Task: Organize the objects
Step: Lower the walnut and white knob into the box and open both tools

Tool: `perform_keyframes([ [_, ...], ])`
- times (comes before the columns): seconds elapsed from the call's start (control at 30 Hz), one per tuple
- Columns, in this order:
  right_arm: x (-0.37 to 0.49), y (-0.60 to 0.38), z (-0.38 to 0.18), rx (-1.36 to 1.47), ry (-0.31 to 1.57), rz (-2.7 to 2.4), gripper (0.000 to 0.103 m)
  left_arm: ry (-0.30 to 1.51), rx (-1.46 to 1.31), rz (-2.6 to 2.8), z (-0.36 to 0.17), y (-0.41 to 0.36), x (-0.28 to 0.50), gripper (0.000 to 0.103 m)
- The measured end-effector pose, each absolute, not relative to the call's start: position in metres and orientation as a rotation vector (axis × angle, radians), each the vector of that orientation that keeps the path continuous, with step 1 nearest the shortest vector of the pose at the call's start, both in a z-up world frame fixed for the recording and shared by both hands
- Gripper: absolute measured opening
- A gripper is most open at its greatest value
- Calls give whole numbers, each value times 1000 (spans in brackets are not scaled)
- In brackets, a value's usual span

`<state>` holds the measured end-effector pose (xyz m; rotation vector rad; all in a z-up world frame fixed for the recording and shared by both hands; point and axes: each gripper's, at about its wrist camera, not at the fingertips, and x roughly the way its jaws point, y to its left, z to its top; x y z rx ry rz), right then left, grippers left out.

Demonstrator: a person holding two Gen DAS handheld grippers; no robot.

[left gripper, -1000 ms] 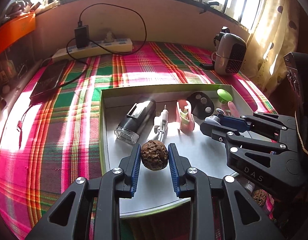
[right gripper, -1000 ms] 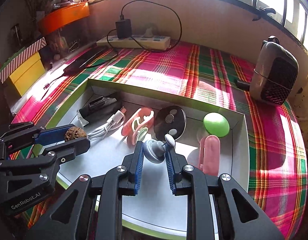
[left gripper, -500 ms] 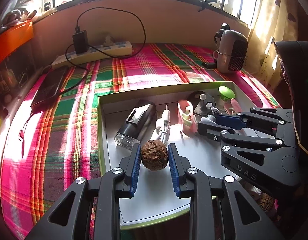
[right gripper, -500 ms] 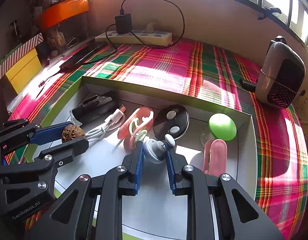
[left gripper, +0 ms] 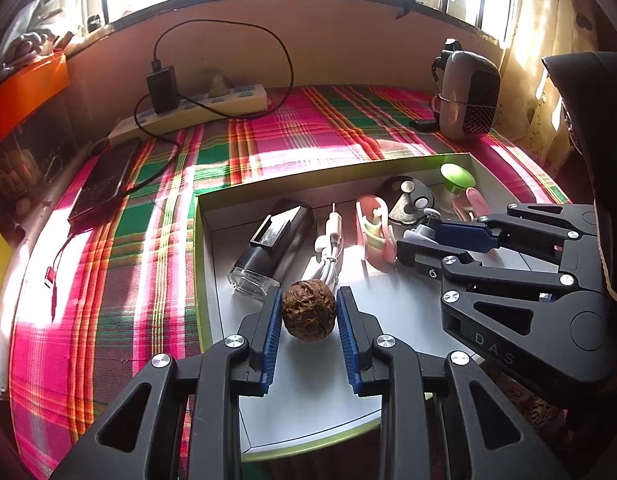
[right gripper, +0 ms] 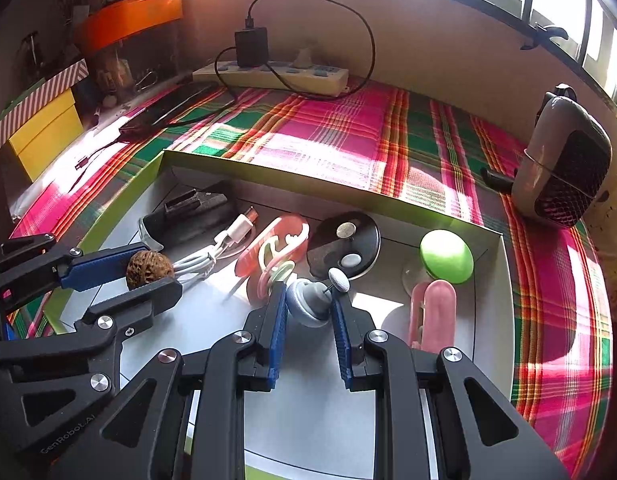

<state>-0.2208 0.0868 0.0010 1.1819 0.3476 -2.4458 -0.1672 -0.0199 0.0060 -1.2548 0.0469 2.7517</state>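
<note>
My left gripper [left gripper: 308, 312] is shut on a brown walnut [left gripper: 308, 310] and holds it over the near left part of a green-rimmed white box [left gripper: 200, 248]. My right gripper [right gripper: 310, 306] is shut on a small grey knob with a white pin head [right gripper: 312, 300], held over the box's middle. Each gripper shows in the other view: the right gripper [left gripper: 412, 240] and the left gripper [right gripper: 148, 270]. In the box lie a black cylinder [left gripper: 274, 246], a white cable [left gripper: 328, 248], a pink clip [left gripper: 372, 224], a black disc [right gripper: 344, 242], a green cap [right gripper: 446, 256] and a pink piece [right gripper: 436, 316].
The box rests on a plaid cloth [left gripper: 148, 208]. A power strip with a charger [left gripper: 196, 104] and a phone [left gripper: 104, 180] lie at the back left. A small heater [left gripper: 468, 96] stands at the back right. Yellow and orange boxes [right gripper: 44, 132] stand at the left.
Both grippers have risen and drawn back slightly with their objects still held. The box contents have not moved.
</note>
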Motion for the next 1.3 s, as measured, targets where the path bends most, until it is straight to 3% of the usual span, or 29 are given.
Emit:
perform_keyframes([
  [0.47,-222,87,2,1184,343,-2456,26,42,-1254,2752,5,-20,-167,26],
  [0.73,-223,90,2,1190,337,-2484,40,38,-1252,2752,5,-21,-167,26],
  [1.3,-223,95,0,1197,303,-2492,46,0,-1244,2748,8,-23,-166,29],
])
